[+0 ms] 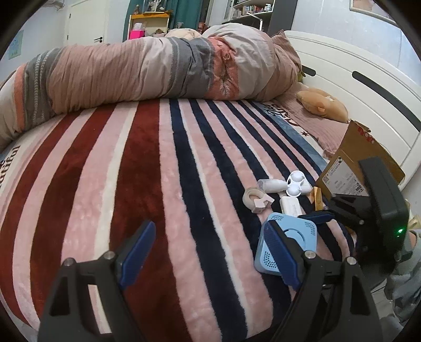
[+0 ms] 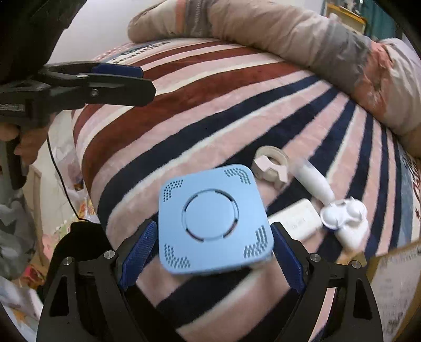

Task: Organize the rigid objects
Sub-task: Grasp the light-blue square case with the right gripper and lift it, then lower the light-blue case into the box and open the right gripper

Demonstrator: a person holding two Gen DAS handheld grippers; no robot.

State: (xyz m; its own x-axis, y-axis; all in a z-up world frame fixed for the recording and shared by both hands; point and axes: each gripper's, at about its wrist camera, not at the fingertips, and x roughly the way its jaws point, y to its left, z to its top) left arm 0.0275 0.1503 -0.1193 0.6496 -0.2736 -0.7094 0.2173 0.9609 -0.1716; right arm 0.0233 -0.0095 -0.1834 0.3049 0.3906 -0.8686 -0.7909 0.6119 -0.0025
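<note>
A bed fills most of both views. It is covered by a plush striped blanket (image 1: pixel 158 184) in red, pink, cream and navy. A rolled quilt (image 1: pixel 147 71) lies across the far side. A white slatted headboard (image 1: pixel 355 86) stands at the right of the left wrist view. In the upper left are a white door (image 1: pixel 86 23) and a yellow shelf unit (image 1: pixel 148 22). A teal curtain (image 1: pixel 188 11) hangs at top centre, with wall shelving (image 1: pixel 250 10) to its right.

I have wide bare striped blanket (image 1: pixel 147 168) to my left, free to the rolled duvet (image 1: pixel 136 71) at the far edge. On my right the way is crowded: blue box (image 2: pixel 213 218), tape ring (image 2: pixel 271 165), white bottle (image 2: pixel 314 181), cardboard box (image 1: pixel 360 160).
</note>
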